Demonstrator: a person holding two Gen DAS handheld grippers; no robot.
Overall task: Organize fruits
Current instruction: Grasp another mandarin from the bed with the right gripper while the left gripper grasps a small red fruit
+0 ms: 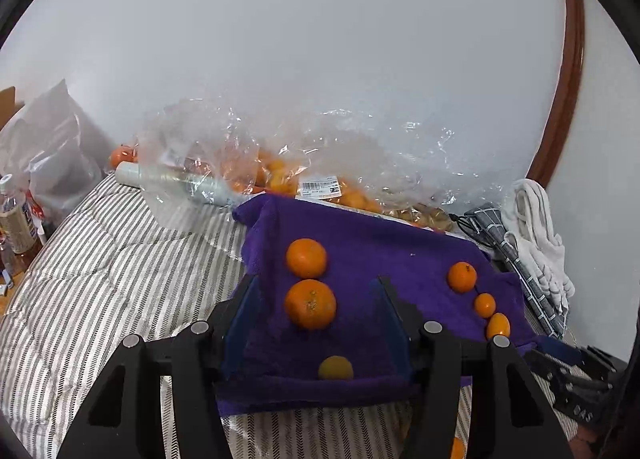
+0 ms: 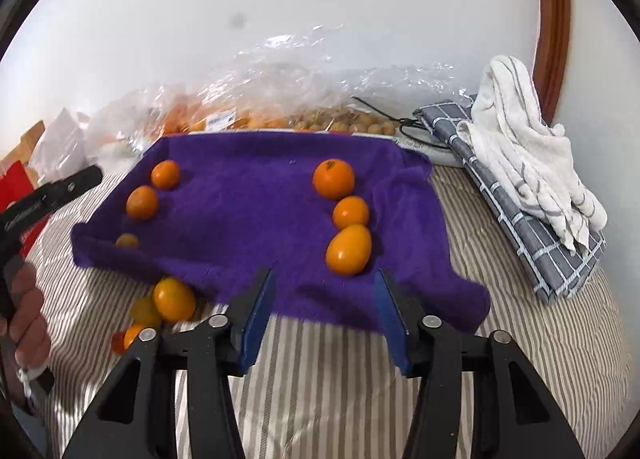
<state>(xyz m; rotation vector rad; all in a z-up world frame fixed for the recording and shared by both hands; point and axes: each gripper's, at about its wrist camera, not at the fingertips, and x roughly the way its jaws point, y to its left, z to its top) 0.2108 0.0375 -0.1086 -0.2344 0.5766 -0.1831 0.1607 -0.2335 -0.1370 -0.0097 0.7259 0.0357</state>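
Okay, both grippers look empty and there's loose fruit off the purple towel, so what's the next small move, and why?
Probably send the open left gripper toward the loose fruits on the striped bedding beside the purple towel. Both towel rows, left and right, already hold three each, and the right gripper is open and empty too, but farther from them.

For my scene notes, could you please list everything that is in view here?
towel: one, purple, spread on the bed
fruits on the towel: six, orange, three down each side
loose fruits: about three, orange, off the towel's near left edge
bags: clear, holding fruit, by the wall
cloths: white on grey check, right
bottle: one, far left
left gripper: open, empty
right gripper: open, empty
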